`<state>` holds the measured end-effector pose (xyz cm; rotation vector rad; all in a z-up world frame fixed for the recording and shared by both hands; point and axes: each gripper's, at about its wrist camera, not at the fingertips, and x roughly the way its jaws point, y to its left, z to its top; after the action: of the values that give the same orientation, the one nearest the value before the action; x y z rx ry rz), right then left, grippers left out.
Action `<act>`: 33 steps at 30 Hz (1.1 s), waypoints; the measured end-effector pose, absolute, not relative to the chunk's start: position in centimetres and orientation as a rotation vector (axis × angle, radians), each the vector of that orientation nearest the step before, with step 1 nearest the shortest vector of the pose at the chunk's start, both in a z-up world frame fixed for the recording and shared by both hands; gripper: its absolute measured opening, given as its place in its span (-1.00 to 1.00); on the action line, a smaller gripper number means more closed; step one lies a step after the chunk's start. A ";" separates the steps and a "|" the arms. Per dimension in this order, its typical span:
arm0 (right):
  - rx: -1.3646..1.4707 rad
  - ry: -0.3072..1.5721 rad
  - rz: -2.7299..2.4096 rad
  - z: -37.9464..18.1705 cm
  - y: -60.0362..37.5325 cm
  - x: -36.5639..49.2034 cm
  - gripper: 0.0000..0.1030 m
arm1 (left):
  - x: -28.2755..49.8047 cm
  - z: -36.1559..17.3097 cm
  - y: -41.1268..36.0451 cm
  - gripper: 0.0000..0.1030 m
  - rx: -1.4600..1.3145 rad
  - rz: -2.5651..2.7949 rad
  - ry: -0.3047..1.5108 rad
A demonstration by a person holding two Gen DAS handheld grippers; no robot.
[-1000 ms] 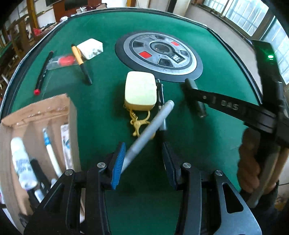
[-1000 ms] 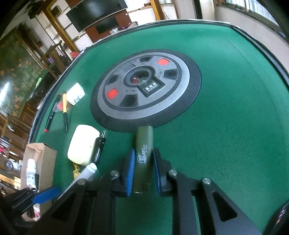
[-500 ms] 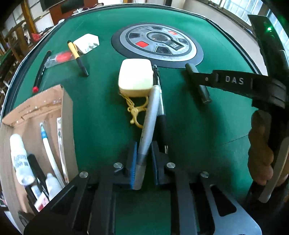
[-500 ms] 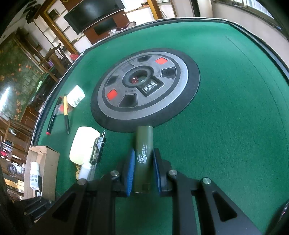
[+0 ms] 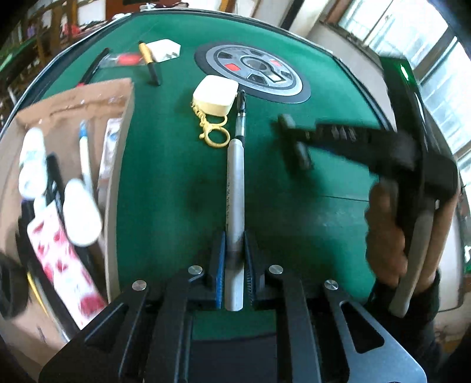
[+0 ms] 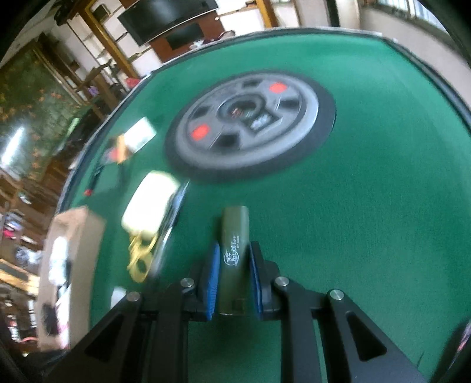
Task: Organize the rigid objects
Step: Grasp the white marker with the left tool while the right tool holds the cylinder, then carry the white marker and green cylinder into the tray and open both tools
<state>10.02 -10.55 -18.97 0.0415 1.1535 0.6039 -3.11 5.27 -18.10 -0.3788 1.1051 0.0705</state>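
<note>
Green felt table (image 5: 164,176) with round grey centre panel (image 5: 253,73). Slim silver marker pen (image 5: 235,188) is pinched near its tail by left gripper (image 5: 234,277) — stiff, light, slippery. Dark olive cylindrical tube (image 6: 234,241) is clamped in right gripper (image 6: 234,280). Brown cardboard box (image 5: 114,97) is seen left.

A games room, seemingly in a home or club, centres on an automatic mahjong table (image 6: 368,191) covered in green felt, its round control panel (image 6: 250,123) with red buttons set in the middle; at 11 o'clock in the right wrist view a flat-screen television (image 6: 167,17) hangs on a pale wall among wooden shelf frames (image 6: 97,35); at 2 o'clock in the left wrist view daylight enters through large windows (image 5: 441,70).
</note>
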 end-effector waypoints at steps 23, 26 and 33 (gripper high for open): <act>0.118 1.086 1.028 -13.7 -6.1 -2.6 -0.64 | -13.6 -10.8 14.7 -0.77 -0.691 0.199 0.867; 0.083 1.080 1.073 -13.6 -3.3 -3.3 -0.64 | -14.4 -10.1 18.0 -0.77 -0.721 0.259 0.830; 0.035 1.083 1.082 -13.9 1.9 -2.2 -0.64 | -13.5 -11.7 25.3 -0.77 -0.802 0.399 0.815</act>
<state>-2.24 1.94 -13.90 0.0353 1.0834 1.0823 -13.55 25.28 -11.66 -0.8021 0.8151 0.3985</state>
